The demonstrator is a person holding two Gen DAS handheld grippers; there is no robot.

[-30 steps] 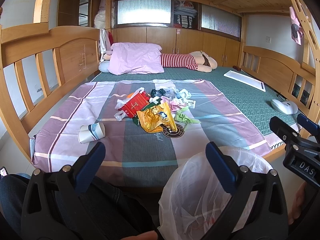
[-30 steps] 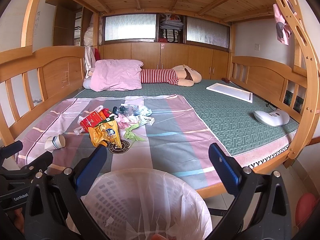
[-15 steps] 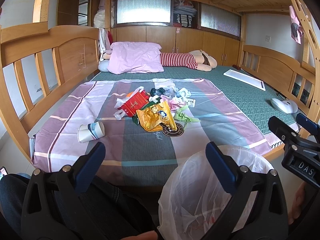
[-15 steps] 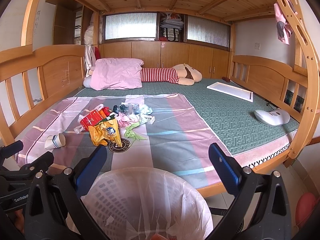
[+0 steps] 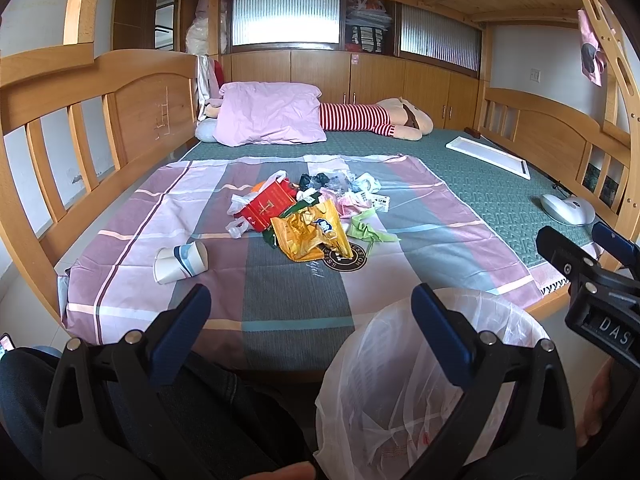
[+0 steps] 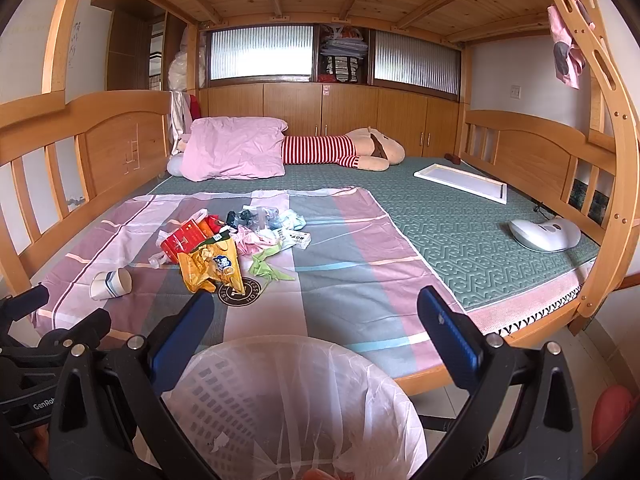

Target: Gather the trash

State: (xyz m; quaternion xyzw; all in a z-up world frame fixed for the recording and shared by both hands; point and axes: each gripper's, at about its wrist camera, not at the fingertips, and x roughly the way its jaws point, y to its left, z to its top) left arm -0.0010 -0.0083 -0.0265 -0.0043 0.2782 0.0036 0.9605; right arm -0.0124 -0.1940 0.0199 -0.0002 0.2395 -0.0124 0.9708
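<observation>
**Trash on the bed, nothing picked yet**

Trash pile (image 5: 308,212) sits mid-bed on the striped sheet (image 5: 288,300), well apart from both your claws. The lined bin (image 6: 288,408) stands on the floor at the foot of the bed, just below your right claw.

Step in hand, as I judge it: the start. Both claws hang back over the bed's near edge and no piece is gripped.

- Left claw (image 5: 310,316): jaws spread wide, empty.
- Right claw (image 6: 316,316): jaws spread wide, empty, poised above the bin mouth.

Count, as far as the views allow:
- Paper cup (image 5: 180,262): one, on its side, apart from the pile on the left.
- Yellow snack bag (image 5: 310,236): one, nearest edge of the pile.
- Red packet (image 5: 268,208): one, behind the yellow bag.
- Green scrap (image 5: 370,232): one, on the right of the pile.
- White boxed item (image 6: 298,238): one.
- Smaller wrappers and plastic bits at the back: several, too tangled to count.
- Bin: one.

Next move, my reading: reach forward with one claw to a loose outlier; the cup suits your left side. Close across its wall, lift clear of the sheet, carry back, release over the bin. Thin wrappers will likely need a low pinch so you don't snag the sheet.
</observation>
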